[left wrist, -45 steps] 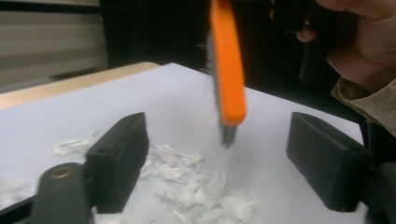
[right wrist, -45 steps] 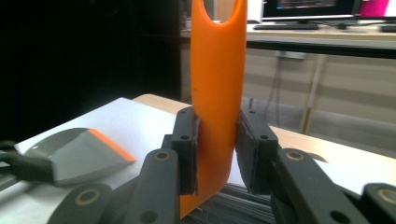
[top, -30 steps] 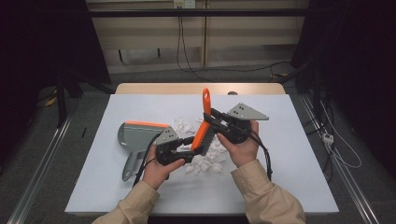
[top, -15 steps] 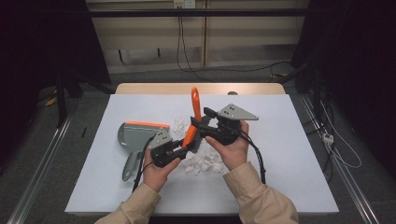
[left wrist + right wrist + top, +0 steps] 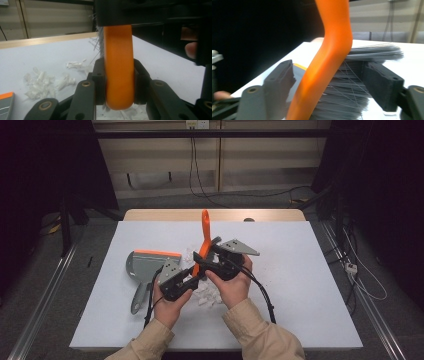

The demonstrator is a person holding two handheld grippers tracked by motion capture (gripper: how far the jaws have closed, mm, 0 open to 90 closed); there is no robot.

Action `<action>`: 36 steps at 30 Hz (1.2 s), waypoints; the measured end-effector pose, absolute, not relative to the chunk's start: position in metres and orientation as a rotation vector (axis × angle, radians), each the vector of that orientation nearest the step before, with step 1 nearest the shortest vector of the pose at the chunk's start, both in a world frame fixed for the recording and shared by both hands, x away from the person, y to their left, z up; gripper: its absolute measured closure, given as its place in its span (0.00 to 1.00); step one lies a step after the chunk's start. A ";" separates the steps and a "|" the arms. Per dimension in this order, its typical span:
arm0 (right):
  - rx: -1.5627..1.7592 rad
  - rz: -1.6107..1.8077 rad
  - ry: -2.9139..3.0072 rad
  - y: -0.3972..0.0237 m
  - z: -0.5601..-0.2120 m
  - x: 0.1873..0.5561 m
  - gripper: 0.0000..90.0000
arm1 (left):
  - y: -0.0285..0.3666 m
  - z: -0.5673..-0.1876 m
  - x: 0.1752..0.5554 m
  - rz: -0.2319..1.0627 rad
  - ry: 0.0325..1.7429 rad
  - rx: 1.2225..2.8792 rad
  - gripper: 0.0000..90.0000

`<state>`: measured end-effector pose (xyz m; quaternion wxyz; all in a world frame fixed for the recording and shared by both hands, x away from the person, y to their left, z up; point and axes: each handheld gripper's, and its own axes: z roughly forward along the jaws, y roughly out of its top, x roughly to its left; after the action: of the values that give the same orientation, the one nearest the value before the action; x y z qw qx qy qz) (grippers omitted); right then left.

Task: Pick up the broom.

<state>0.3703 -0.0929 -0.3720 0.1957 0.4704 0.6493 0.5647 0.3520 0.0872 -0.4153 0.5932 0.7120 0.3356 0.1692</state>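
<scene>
An orange-handled brush (image 5: 204,236) with grey bristles (image 5: 352,100) stands nearly upright above the middle of the white table (image 5: 310,285). My left gripper (image 5: 192,278) is shut on its lower orange end (image 5: 119,75), both pads pressed against it. My right gripper (image 5: 212,256) sits just right of the brush and higher up. Its jaws have just been opening and now straddle the handle (image 5: 329,62) and bristles with gaps on either side. White paper scraps (image 5: 209,296) lie under the hands.
A grey dustpan (image 5: 146,266) with an orange front lip lies left of the hands, its handle pointing toward the near edge. More scraps (image 5: 42,83) are scattered on the table. Cables trail from both grippers toward the person.
Both hands and the brush have shifted left and slightly toward the near edge. The right gripper's jaws have spread away from the brush, while the left gripper has closed on its lower end.
</scene>
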 end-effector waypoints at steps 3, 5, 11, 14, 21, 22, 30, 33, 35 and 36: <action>1.404 1.583 1.787 -0.091 -0.373 0.371 0.36 | 0.083 -0.412 0.347 0.424 0.750 1.666 0.76; 1.409 1.565 1.783 -0.088 -0.373 0.371 0.41 | 0.081 -0.410 0.345 0.430 0.739 1.669 0.75; 1.496 1.612 1.803 -0.091 -0.371 0.371 0.61 | 0.076 -0.411 0.343 0.465 0.716 1.705 0.70; 1.496 1.646 1.831 -0.095 -0.369 0.371 0.72 | 0.073 -0.417 0.349 0.470 0.703 1.726 0.53; 1.479 1.725 1.844 -0.115 -0.366 0.377 0.78 | 0.078 -0.420 0.352 0.421 0.693 1.697 0.38; 1.468 1.724 1.838 -0.120 -0.364 0.378 0.78 | 0.081 -0.419 0.352 0.425 0.700 1.708 0.33; 1.453 1.659 1.850 -0.165 -0.357 0.375 0.78 | 0.096 -0.413 0.356 0.395 0.707 1.685 0.18; 1.468 1.638 1.862 -0.181 -0.357 0.373 0.78 | 0.099 -0.411 0.356 0.381 0.710 1.675 0.14; 1.474 1.629 1.867 -0.186 -0.357 0.373 0.78 | 0.102 -0.408 0.356 0.374 0.700 1.682 0.14; 1.497 1.600 1.885 -0.194 -0.357 0.372 0.78 | 0.104 -0.407 0.356 0.381 0.690 1.685 0.12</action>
<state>0.3721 -0.1943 -0.3569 0.1254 0.5138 0.6471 0.5491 0.3564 0.1041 -0.4071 0.5977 0.7263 0.2973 0.1640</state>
